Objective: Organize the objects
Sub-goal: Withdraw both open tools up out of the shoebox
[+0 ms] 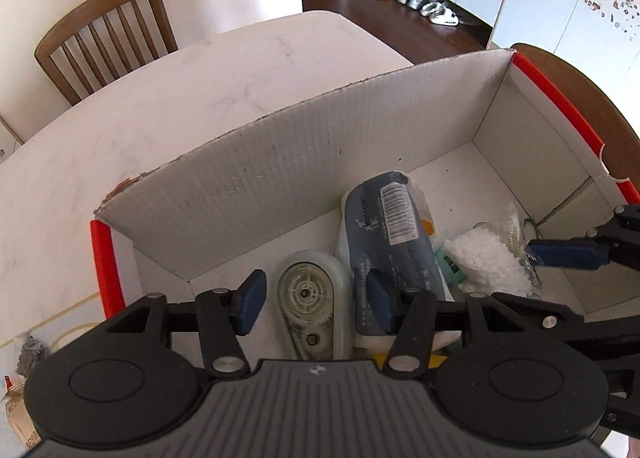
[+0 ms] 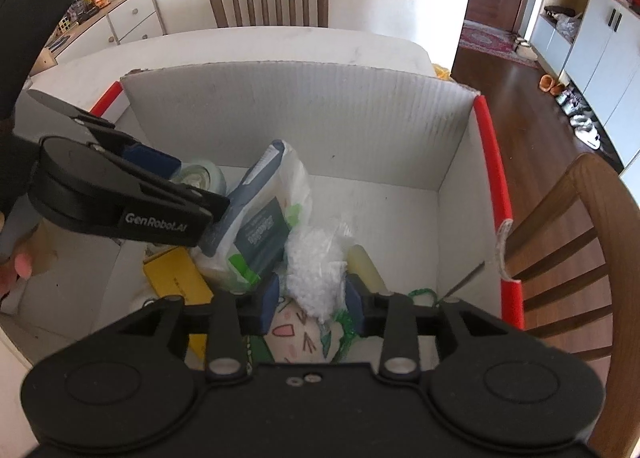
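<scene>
My left gripper point(image 1: 312, 304) straddles the correction-tape dispenser point(image 1: 310, 310) unpinched; right gripper point(image 2: 310, 304) spread around the white bag point(image 2: 316, 270) inside the box point(image 1: 280, 178); either could snag neighbours.

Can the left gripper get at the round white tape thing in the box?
Probably yes. The left gripper is inside the cardboard box, and the correction tape dispenser lies right between its open fingers with nothing on top. The blue tissue pack sits close beside it and might get bumped.

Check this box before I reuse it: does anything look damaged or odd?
Yes. The cardboard box has a ragged, torn top edge along its far wall, worst near the left corner. Inside, items lie jumbled; nothing looks spilled.
</scene>
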{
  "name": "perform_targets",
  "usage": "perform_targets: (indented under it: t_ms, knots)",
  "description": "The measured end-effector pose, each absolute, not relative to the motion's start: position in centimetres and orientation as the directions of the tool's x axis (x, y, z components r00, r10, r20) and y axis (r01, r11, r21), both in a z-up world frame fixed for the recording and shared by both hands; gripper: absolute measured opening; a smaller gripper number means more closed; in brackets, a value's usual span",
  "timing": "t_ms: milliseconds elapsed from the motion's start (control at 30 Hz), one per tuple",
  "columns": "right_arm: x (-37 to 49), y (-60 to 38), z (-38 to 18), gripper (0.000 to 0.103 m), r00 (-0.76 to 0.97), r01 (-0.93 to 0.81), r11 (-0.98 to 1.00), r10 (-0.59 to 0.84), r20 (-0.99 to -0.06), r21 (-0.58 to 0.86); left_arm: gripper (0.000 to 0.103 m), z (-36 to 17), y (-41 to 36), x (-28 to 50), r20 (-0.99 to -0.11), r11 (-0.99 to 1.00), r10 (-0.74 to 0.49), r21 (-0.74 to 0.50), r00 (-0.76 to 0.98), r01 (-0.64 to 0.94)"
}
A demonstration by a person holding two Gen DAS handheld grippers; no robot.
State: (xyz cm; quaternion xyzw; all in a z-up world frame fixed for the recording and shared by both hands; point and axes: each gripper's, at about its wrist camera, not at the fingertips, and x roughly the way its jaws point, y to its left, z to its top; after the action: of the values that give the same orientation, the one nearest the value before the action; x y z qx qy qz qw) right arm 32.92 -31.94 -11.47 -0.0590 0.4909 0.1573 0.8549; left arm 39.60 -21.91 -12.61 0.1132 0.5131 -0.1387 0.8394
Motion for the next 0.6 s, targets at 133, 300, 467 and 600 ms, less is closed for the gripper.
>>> perform_targets:
  t_ms: [133,300,467,600]
  knots:
    - [32.4,-32.1,-10.9,0.046,0.488,-0.33,0.943,0.21,-0.847,0.044,0.06,-12.0,-21.8,38.8,-0.883,0.935,-0.126,0.046,0.452,0.351]
    - [31.8,-32.6,-9.6,0.049,0.513,-0.325,0.944,0.223,-0.829,0.053,0.061,-10.7,-21.5,37.7,-0.864,0.938,-0.149,0.029,0.481,0.344]
    - [31.4,-33.1,-7.8,0.054,0.542,-0.319,0.945,0.242,-0.804,0.07,0.061,-9.0,-21.0,36.2,-0.839,0.94,-0.18,0.007,0.513,0.341]
    - [30.6,-33.5,-6.6,0.055,0.569,-0.304,0.948,0.256,-0.782,0.09,0.061,-7.6,-20.4,35.0,-0.815,0.942,-0.207,-0.016,0.54,0.337]
